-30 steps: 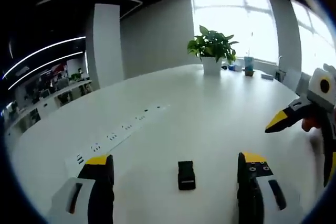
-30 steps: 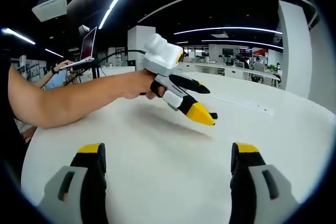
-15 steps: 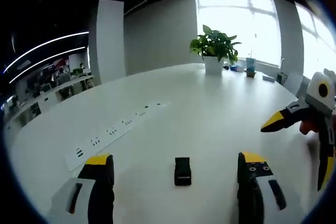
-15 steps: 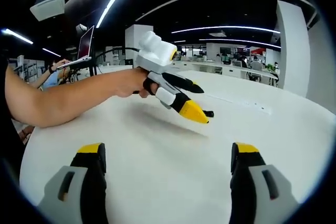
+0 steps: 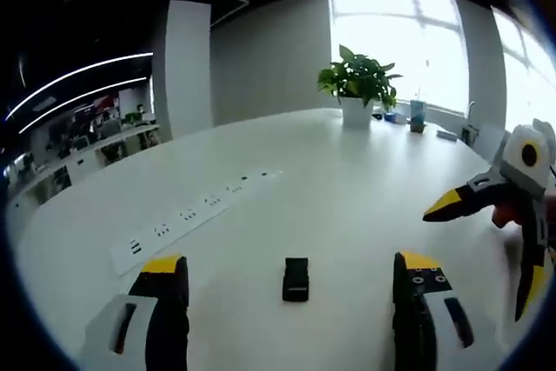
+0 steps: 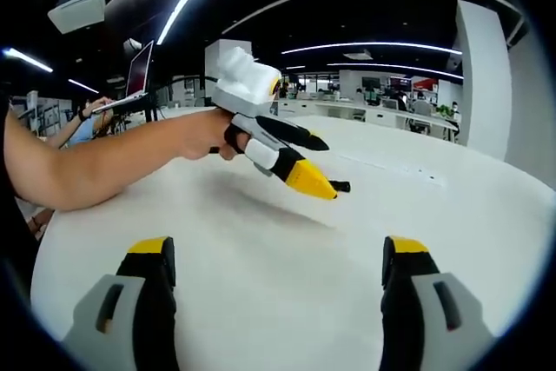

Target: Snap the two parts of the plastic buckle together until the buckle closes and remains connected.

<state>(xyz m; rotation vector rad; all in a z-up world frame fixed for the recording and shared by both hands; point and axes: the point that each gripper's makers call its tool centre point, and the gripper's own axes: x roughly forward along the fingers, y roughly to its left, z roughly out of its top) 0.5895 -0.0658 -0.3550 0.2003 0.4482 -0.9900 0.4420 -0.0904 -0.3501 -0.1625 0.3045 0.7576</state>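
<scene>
We count one black buckle piece (image 5: 295, 279) lying on the white table (image 5: 330, 180), between and just ahead of the left gripper (image 5: 291, 271) jaws. Both the left gripper and the right gripper (image 6: 278, 254) stand spread wide, holding and touching nothing.

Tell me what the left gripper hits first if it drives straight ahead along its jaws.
Probably the black buckle piece, lying on the white table between and just ahead of the open left gripper; depth is uncertain.
</scene>
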